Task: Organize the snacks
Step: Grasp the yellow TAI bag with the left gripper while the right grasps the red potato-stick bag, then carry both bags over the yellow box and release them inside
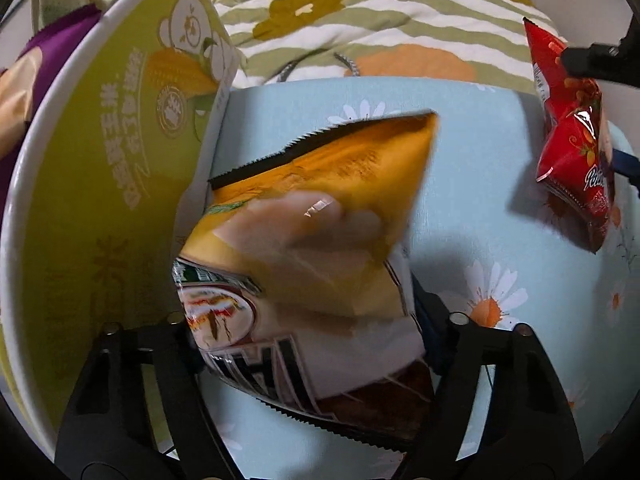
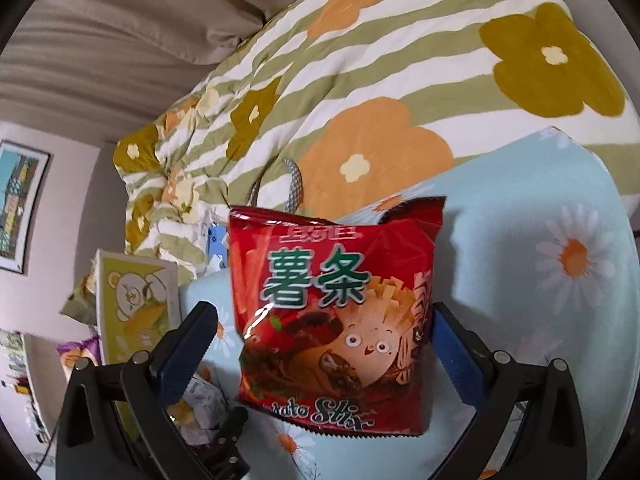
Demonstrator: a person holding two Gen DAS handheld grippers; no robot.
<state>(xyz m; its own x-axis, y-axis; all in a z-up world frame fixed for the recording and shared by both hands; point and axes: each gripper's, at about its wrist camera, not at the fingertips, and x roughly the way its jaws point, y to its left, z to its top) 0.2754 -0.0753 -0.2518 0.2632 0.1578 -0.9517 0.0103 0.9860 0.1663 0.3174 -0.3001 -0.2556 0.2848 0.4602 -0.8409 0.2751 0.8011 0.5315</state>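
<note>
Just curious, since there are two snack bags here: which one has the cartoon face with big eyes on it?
The red bag of potato sticks, between the right gripper's fingers. The orange-and-white bag in the left gripper shows no face.

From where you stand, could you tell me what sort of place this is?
Most likely a bedroom: a rumpled flowered quilt lies heaped behind a daisy-print sheet, a framed picture hangs on the wall, and snack bags are being sorted on the bed.

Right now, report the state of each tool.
Left tool: closed on the yellow snack bag.
Right tool: red snack bag between its fingers; grip cannot be told.
</note>
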